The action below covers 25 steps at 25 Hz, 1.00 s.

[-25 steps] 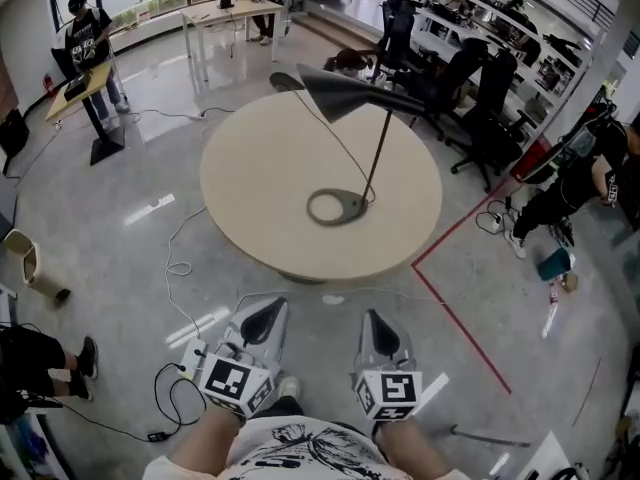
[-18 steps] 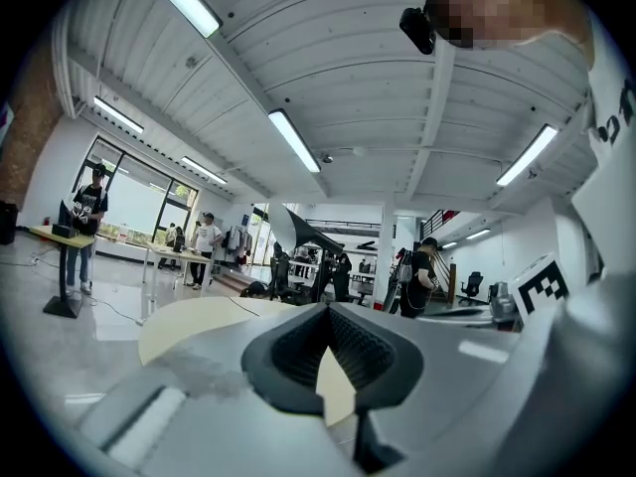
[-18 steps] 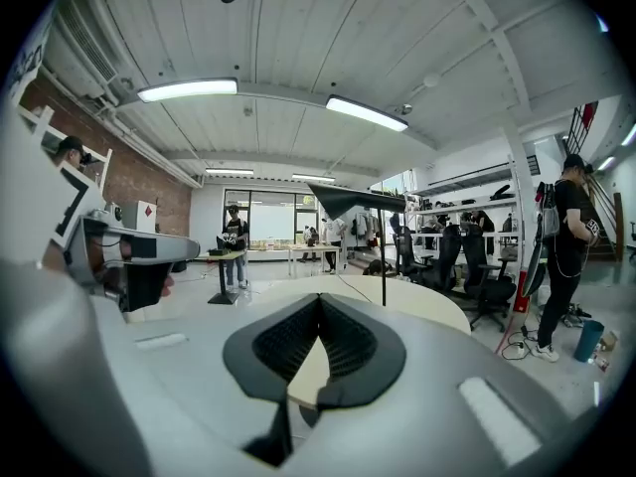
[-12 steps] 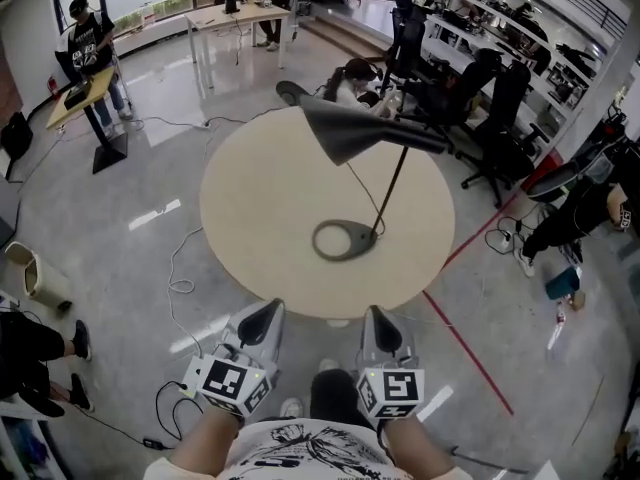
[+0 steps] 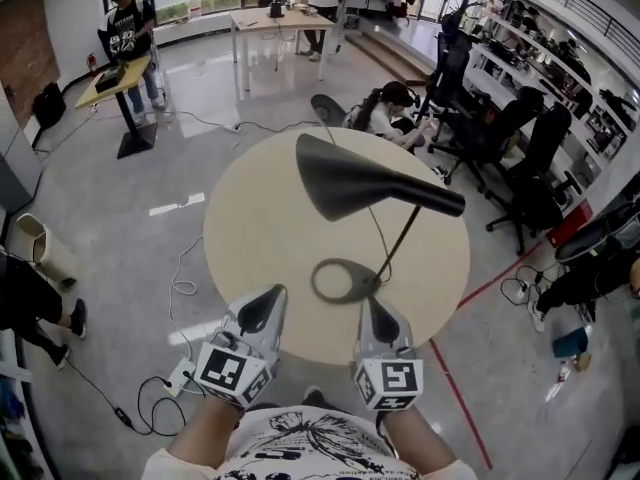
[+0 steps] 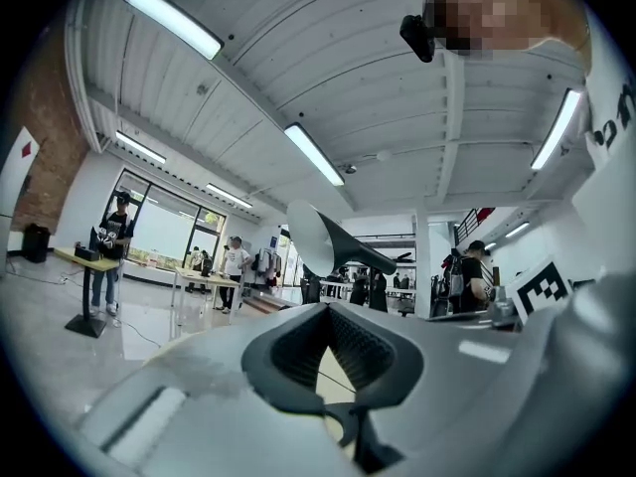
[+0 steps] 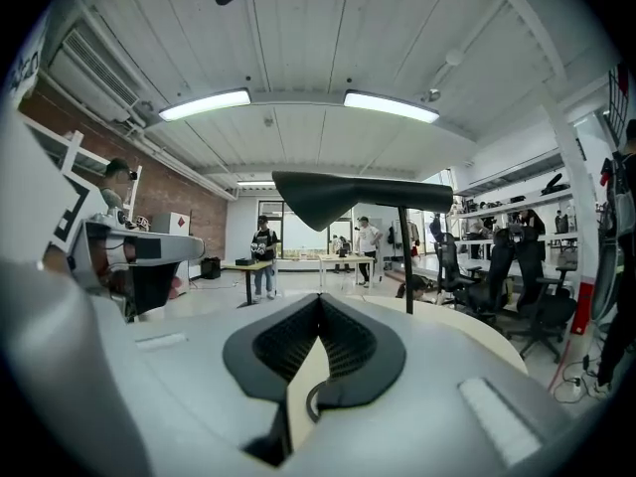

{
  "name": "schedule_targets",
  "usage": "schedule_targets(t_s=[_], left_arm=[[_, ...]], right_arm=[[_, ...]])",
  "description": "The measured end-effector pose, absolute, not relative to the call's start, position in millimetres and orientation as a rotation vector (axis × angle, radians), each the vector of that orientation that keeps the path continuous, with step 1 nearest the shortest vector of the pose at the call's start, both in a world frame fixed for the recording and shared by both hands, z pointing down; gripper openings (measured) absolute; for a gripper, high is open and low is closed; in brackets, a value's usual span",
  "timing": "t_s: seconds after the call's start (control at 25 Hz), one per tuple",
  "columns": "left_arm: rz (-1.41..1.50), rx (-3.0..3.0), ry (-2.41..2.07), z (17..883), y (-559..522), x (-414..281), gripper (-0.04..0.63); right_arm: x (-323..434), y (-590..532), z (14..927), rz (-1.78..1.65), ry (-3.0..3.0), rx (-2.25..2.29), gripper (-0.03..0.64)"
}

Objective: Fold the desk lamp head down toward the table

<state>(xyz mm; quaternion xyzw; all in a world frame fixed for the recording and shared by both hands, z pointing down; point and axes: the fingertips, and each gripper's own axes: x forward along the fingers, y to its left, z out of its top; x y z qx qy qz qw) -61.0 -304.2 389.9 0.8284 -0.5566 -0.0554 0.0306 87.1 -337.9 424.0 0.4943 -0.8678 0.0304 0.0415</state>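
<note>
In the last second I have walked the rig up to the table (image 5: 250, 228). It was well ahead of both grippers and now sits right under them, their tips over its near edge. That is approach only, and the fold itself has not begun.

The room is a big open workshop with a polished grey floor (image 5: 120, 178). Office chairs (image 5: 500, 138) stand at the far right, and a standing desk (image 5: 125, 73) with a person at it at the far left. A red line (image 5: 465, 418) is taped on the floor at the near right, and a cable (image 5: 180, 268) trails off the table's left side. Someone crouches just beyond the far edge.

The round, pale table carries only the desk lamp (image 5: 385, 223). Its base ring (image 5: 340, 281) is near me, and a thin stem (image 5: 402, 246) leans up and away to the right. The lamp head (image 5: 350, 183) is up, roughly level, high over the tabletop, with its wide mouth toward the far left.

The left gripper (image 5: 264, 306) and right gripper (image 5: 377, 318) both have their fingers closed together on nothing, well apart from the head. I judge that one will need opening and lifting to reach the shade.
</note>
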Motion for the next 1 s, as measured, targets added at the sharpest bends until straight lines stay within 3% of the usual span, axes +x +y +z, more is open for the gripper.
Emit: schedule_targets(t_s=[0.48, 1.0], left_arm=[[-0.324, 2.626, -1.909, 302, -346, -96, 0.006], [-0.39, 2.931, -1.68, 210, -399, -92, 0.006]], right_arm=[[56, -382, 399, 0.033, -2.714, 1.391, 0.009], [46, -396, 394, 0.125, -2.632, 1.563, 0.009]])
